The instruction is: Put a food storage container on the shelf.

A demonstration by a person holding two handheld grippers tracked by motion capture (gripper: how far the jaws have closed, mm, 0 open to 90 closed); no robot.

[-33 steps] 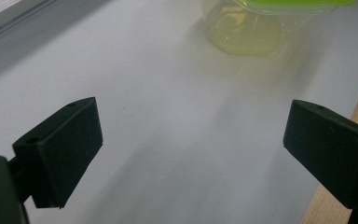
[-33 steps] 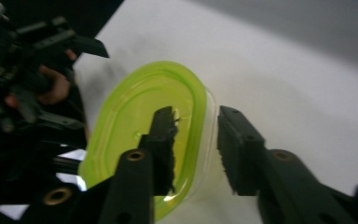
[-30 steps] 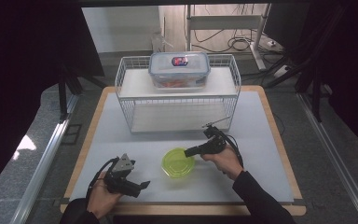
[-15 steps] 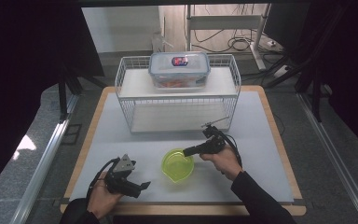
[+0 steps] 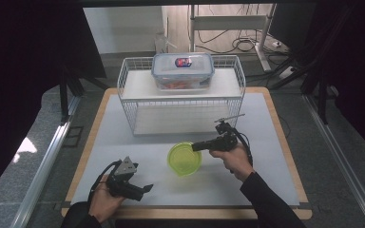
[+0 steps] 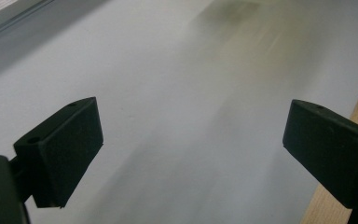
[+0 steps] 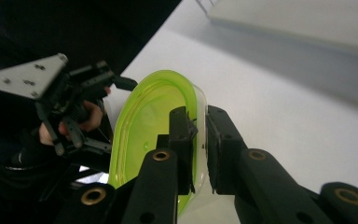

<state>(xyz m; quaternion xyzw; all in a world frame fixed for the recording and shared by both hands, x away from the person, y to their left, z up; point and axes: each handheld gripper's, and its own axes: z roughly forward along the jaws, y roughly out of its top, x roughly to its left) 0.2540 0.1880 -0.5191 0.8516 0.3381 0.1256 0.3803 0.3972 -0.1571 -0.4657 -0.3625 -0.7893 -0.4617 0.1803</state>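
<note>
Right gripper is pinching the rim of the green bowl just right of centre in the high view, in front of the white wire rack. In the right gripper view the jaws are clamping the bowl wall: one pad inside, the other outside on the clear outer edge, rim running up between them. The jaws have just been closing, and the wall is between them.

How to do the lift well, my read:
- The grip is a thin one-sided rim pinch, so the bowl is likely wanting to swing or pivot. Lifting slowly and keeping the wrist steady should help.
- Bowl is already sitting tilted in the right gripper view, open side towards the left of that frame. No quick wrist rolls.
- If it is heading for the rack, clear the front wire edge before moving in. The upper shelf is carrying a lidded clear container.

Left gripper is resting at lower left of the high view on the white table mat, well apart from the bowl. In the left gripper view its pads are standing wide apart with nothing between them, just bare mat.
</note>
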